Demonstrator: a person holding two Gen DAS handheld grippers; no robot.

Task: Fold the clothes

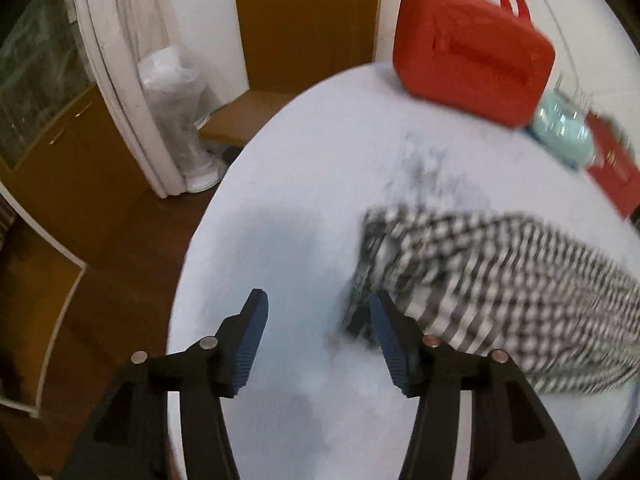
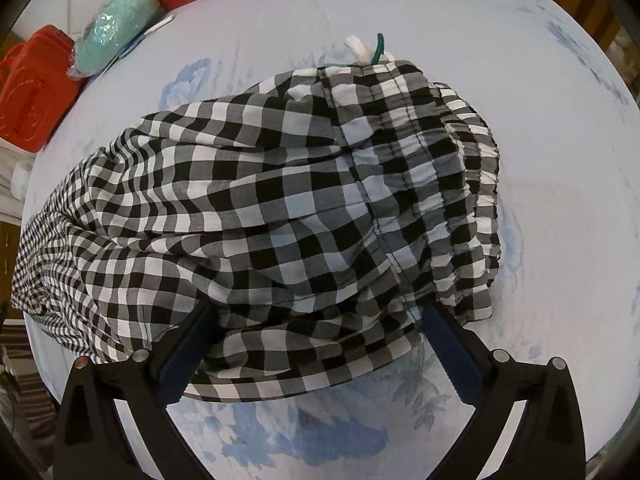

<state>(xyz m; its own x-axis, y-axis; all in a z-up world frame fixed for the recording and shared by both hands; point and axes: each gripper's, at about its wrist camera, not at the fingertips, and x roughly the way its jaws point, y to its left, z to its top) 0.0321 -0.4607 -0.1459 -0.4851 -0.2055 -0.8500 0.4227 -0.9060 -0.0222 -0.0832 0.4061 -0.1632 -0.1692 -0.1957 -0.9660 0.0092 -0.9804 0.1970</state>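
The checked trousers (image 2: pixel 280 208) lie rumpled across the middle of the bed (image 2: pixel 560 160), waistband toward 1 o'clock and legs trailing to 9 o'clock in the right wrist view. The right gripper (image 2: pixel 316 320) has its jaws spread wide, the near hem lying between them. The left gripper (image 1: pixel 318 312) is also spread open, over bare sheet, with the trousers' end at 3 o'clock and a red bag (image 1: pixel 472 52) at 1 o'clock.

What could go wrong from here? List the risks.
1. The right hand-held gripper is wide open around a thick bunch of the checked garment; it may pinch uneven layers.
2. The garment's far end lies near the table edge and could slide off.
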